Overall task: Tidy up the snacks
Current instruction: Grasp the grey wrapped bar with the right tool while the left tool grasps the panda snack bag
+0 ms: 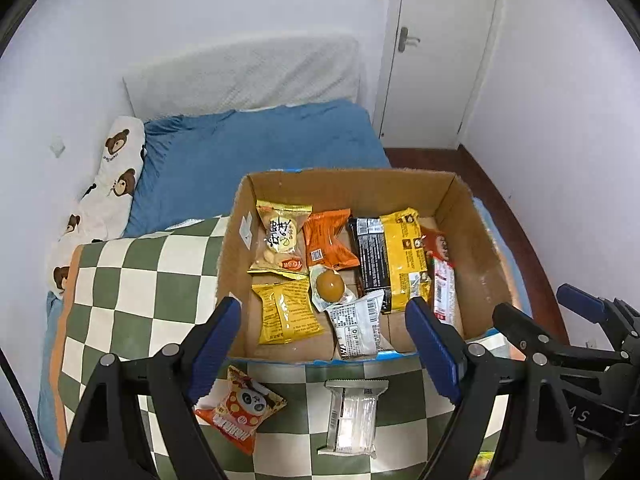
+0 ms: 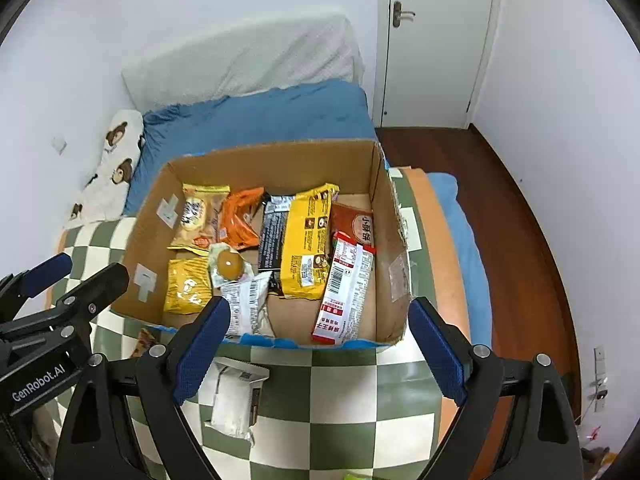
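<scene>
An open cardboard box [image 1: 486, 248] [image 2: 390, 240] sits on a green-and-white checked blanket and holds several snack packets: yellow, orange, black, red-and-white, and an egg pack [image 1: 330, 285]. On the blanket in front of it lie an orange panda packet [image 1: 240, 410] and a clear white-filled packet [image 1: 352, 416] [image 2: 236, 400]. My left gripper [image 1: 324, 344] is open and empty, just short of the box's near wall. My right gripper [image 2: 320, 344] is open and empty, also at the near wall. The right gripper shows at the right of the left wrist view [image 1: 560, 320].
The checked blanket [image 1: 132, 288] [image 2: 344, 408] covers a bed with a blue sheet [image 1: 248, 148] and a bear-print pillow [image 1: 108, 188] by the left wall. A white door [image 1: 436, 48] and dark wood floor [image 2: 512, 216] lie to the right.
</scene>
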